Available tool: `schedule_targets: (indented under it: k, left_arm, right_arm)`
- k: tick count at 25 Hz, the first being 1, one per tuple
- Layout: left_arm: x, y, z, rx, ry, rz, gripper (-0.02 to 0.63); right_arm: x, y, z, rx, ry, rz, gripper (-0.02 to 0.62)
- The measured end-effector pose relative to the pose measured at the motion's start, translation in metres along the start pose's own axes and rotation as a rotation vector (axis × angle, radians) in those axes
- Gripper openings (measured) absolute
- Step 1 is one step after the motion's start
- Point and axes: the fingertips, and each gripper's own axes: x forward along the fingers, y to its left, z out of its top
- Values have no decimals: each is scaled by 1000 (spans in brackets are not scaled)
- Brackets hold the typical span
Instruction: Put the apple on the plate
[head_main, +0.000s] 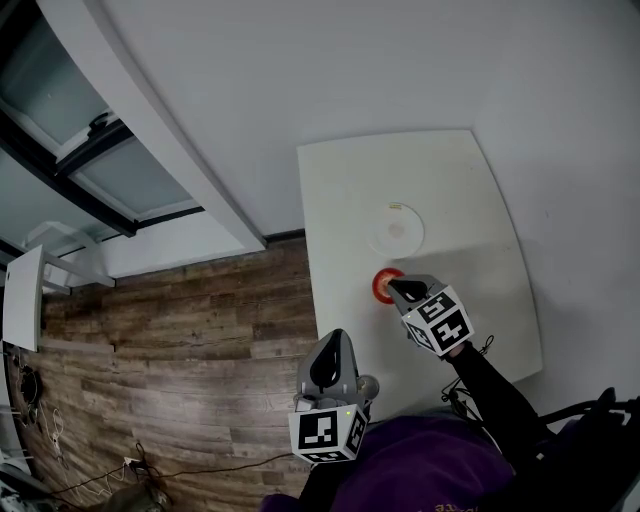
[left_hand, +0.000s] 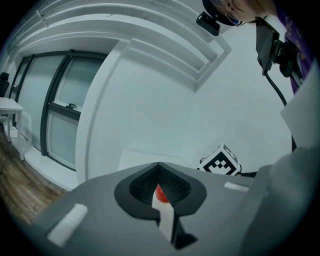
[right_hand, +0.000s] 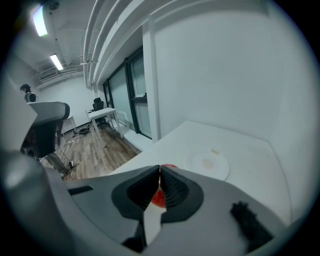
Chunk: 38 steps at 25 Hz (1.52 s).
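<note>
Inspecting the right tongs (right_hand: 159, 170): both jaws are pressed together at the tips and pinch nothing. Directly beyond those tips lies the apple (right_hand: 158, 199), red and partly screened by the jaws. It rests on the white surface (right_hand: 250, 150). Contact between the tips and the fruit cannot be confirmed. Further ahead of the right tongs, apart from the apple, sits the plate (right_hand: 207, 162), white and round, with a faint mark at its centre. The apple therefore lies between the right tongs and the plate, off the plate, near the left edge of the surface.

Left tongs (left_hand: 158, 166): jaws pressed together at the tips, pinching nothing. A sliver of the apple shows through the gap behind those tips, well ahead of them. In the head view the left tongs are held at the near-left edge of the surface, beside the wood floor (head_main: 180, 330), behind and to the left of the right tongs and well apart from the apple.
</note>
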Motion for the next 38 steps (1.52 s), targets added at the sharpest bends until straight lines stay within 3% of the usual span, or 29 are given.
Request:
schedule_targets:
  k: [38]
  left_arm:
    - [33,5,-4,5,49,-17,8]
  right_arm:
    - [27,-91,42,15,-46,-122,15]
